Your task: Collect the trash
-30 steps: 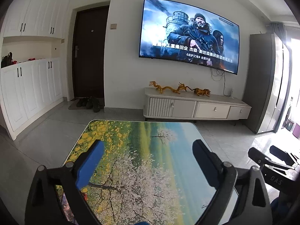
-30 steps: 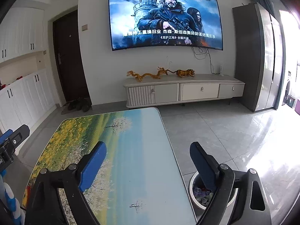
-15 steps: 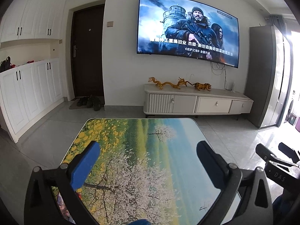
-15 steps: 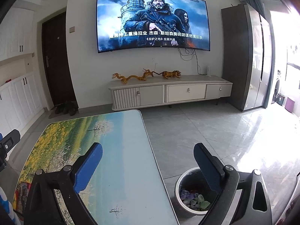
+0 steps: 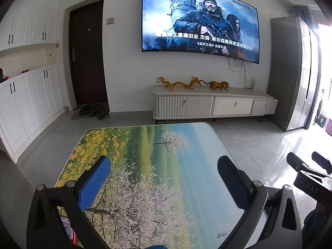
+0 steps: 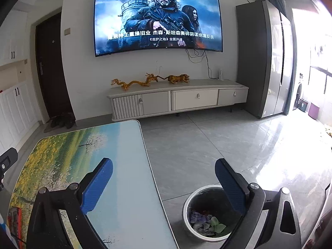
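A round trash bin (image 6: 187, 209) with a white rim stands on the floor right of the table and holds crumpled wrappers and a green leaf (image 6: 217, 224). My right gripper (image 6: 164, 168) is open and empty, over the table's right edge and the floor, its right finger above the bin. My left gripper (image 5: 164, 167) is open and empty above the table (image 5: 166, 166), which has a printed landscape top. A red packet (image 6: 15, 217) lies at the table's near left corner; it also shows in the left wrist view (image 5: 68, 228), partly hidden by the gripper.
A white TV cabinet (image 5: 213, 103) with golden figurines stands against the far wall under a wall TV (image 5: 199, 20). A grey fridge (image 6: 263, 62) is at the right. White cupboards (image 5: 25, 103) line the left wall. Shoes (image 5: 93, 110) lie by the dark door. Tiled floor surrounds the table.
The right gripper has swung to the right, bringing the trash bin more fully into view. The left gripper has shifted slightly right and up. Both stay open.
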A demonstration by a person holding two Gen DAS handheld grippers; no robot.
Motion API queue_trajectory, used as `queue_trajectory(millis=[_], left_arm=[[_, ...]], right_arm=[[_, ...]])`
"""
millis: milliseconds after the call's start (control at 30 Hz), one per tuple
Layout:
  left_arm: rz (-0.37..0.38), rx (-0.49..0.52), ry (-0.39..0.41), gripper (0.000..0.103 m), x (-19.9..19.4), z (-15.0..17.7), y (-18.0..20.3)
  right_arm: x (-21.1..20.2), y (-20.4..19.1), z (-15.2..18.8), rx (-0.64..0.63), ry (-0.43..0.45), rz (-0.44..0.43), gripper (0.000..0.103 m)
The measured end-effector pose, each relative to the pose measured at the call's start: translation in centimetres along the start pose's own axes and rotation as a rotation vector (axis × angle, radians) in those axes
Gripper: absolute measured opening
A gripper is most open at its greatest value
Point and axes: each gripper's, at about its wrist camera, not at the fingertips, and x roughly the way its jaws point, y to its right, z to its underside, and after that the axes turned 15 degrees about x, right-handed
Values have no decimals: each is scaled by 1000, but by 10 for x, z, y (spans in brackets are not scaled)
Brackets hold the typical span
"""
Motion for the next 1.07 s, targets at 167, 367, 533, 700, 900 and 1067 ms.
queue_trajectory(millis=[167,367,533,700,900,1067], left_arm=[[19,21,-18,103,16,0,11],[49,52,-47,103,36,2,25],[63,72,-66,103,50,2,34],[70,76,-87,103,62,4,37],[76,61,-103,103,69,7,36],[76,56,-110,103,72,9,34]], right_arm=[[14,11,-1,16,-20,15,99],[32,22,2,32,-53,35,99],[45,30,2,44,-73,51,99],[53,36,1,50,-75,70,99],[58,40,1,51,-74,85,99],[62,41,0,56,-76,91,99]])
